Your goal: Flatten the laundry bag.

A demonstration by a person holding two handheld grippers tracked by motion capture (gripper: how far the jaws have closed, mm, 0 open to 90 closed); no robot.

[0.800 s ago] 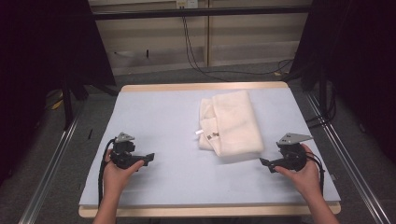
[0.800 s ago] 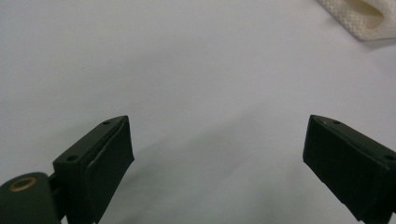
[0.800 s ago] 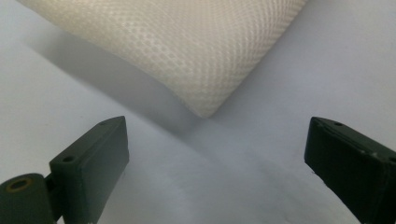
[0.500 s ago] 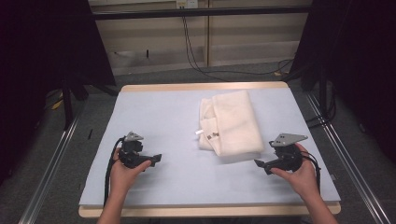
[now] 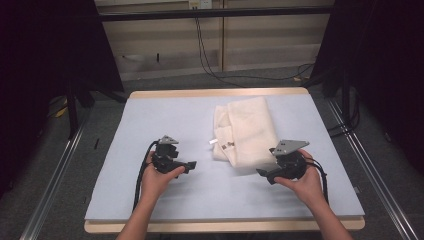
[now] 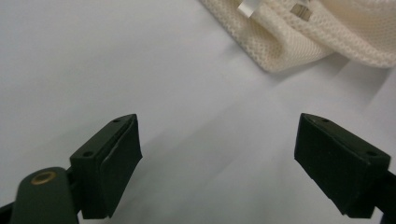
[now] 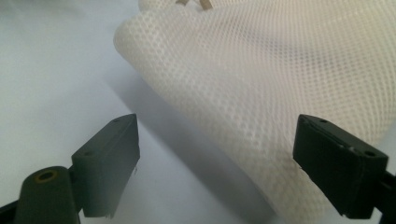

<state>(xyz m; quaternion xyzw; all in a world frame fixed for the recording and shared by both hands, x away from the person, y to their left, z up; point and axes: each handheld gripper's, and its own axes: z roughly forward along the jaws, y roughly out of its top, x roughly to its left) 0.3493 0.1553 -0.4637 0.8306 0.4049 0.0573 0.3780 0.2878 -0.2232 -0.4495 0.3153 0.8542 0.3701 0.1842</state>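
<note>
A folded cream mesh cloth [image 5: 246, 129] lies on the pale blue table mat [image 5: 165, 120], right of centre, with a small white tag [image 5: 214, 142] at its left edge. My left gripper [image 5: 190, 165] hovers left of the cloth, open, nothing between its jaws; the cloth's corner [image 6: 299, 32] lies ahead of it. My right gripper [image 5: 263, 174] sits at the cloth's near right corner, open, pointing left. In the right gripper view the mesh fold [image 7: 261, 93] lies close ahead, reaching between the jaws without being pinched.
The mat covers a wooden table [image 5: 215, 92] with metal rails [image 5: 55, 175] along both sides. Cables [image 5: 210, 55] hang at the back wall. Bare mat stretches left of the cloth and along the near edge.
Both hands have moved inward toward the cloth. The right gripper has come up to the cloth's near corner. The left gripper has shifted right. The cloth lies as before.
</note>
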